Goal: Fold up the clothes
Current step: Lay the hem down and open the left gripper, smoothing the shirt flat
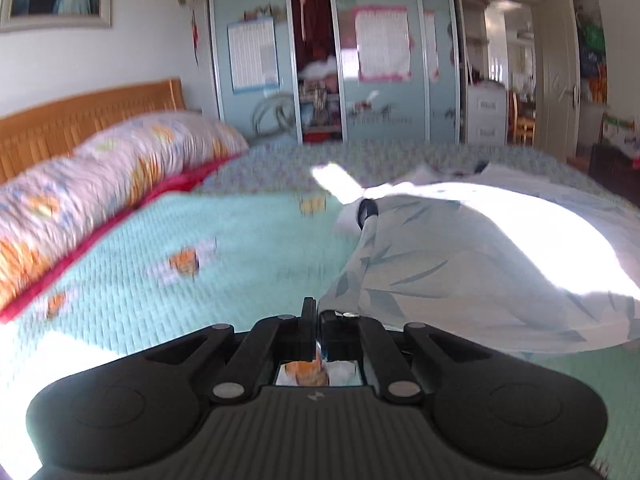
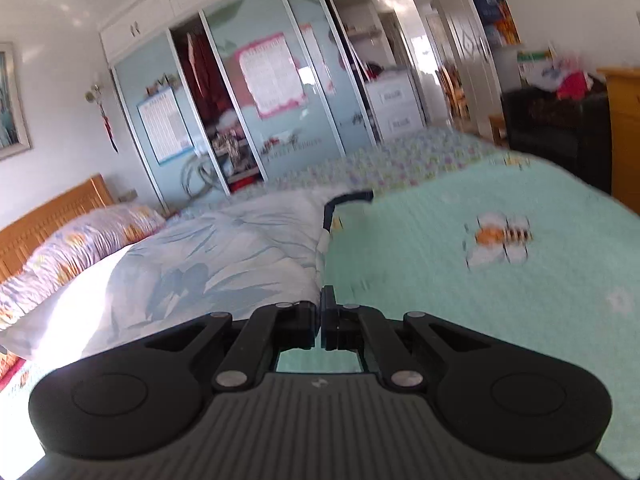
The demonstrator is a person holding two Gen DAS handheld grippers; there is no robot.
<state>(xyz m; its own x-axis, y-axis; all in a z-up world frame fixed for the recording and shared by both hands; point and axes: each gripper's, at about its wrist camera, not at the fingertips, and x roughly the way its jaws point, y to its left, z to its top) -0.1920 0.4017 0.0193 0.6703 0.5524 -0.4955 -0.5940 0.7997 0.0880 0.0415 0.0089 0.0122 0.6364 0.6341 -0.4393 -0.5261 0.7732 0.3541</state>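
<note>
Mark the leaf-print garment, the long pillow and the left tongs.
leaf-print garment [image 1: 440,264]: left wrist view, lifted middle panel.
long pillow [image 1: 120,168]: left wrist view, top of its floral cover.
left tongs [image 1: 318,316]: left wrist view, between the closed tips.

Both grippers are built alike. The left gripper [image 1: 318,312] is formed of matte black plastic, with a ribbed grey housing at six o'clock (a small pale logo is stamped on it). The right gripper [image 2: 323,304] is fitted with the same angled linkage arms, silver rivets and two round side discs.
</note>
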